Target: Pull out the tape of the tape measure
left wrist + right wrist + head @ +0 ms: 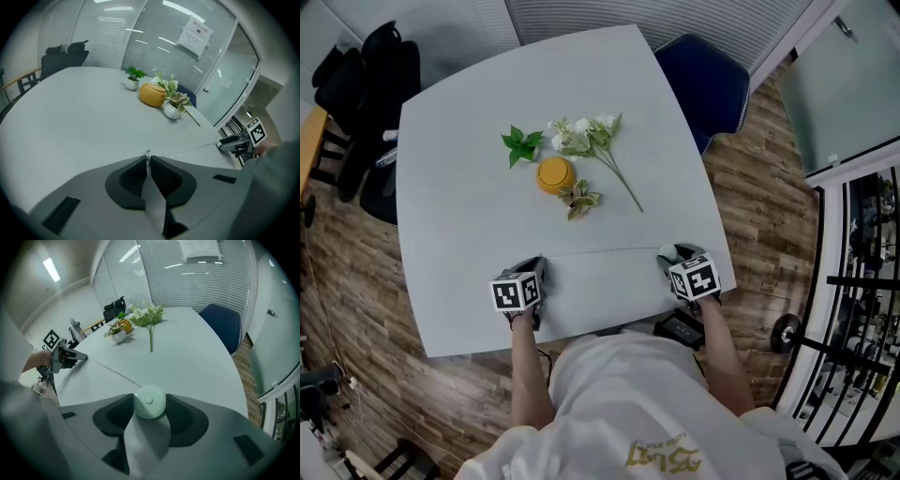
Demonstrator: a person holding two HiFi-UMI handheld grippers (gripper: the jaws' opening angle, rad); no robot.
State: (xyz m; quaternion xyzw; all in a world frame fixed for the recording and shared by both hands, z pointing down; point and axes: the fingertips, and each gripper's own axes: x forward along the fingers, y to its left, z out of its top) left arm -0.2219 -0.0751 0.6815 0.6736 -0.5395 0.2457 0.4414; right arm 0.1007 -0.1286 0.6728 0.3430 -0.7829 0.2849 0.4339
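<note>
- From above, the left gripper (534, 272) and the right gripper (672, 255) sit near the lower edge of the pale grey surface (459, 225). The tape (600, 251) is drawn thin and straight between them.
- In that head view the marker cubes and the person's forearms cover most of both sets of jaws, so the grip reads poorly there.
- The left gripper view settles it. At lower centre its jaws are pressed together on the tape's end, with a small tab poking up between them. The tape then runs off toward the right edge, to the other gripper.
- The right gripper view shows what is barely a pale spot from overhead: a round, pale-green tape measure case (149, 402), clamped between wide-set jaws at lower centre. The tape leaves it toward the upper left.
- Higher up the surface, well apart from the tape, are four things:
  - an orange round object (555, 175);
  - a small green plant (521, 145);
  - a long-stemmed spray of white flowers (586, 139);
  - a little leafy pot (580, 199), just beside the orange object.
- Beyond the surface there is a blue chair (705, 75) at upper right and black chairs (380, 84) at upper left.
</note>
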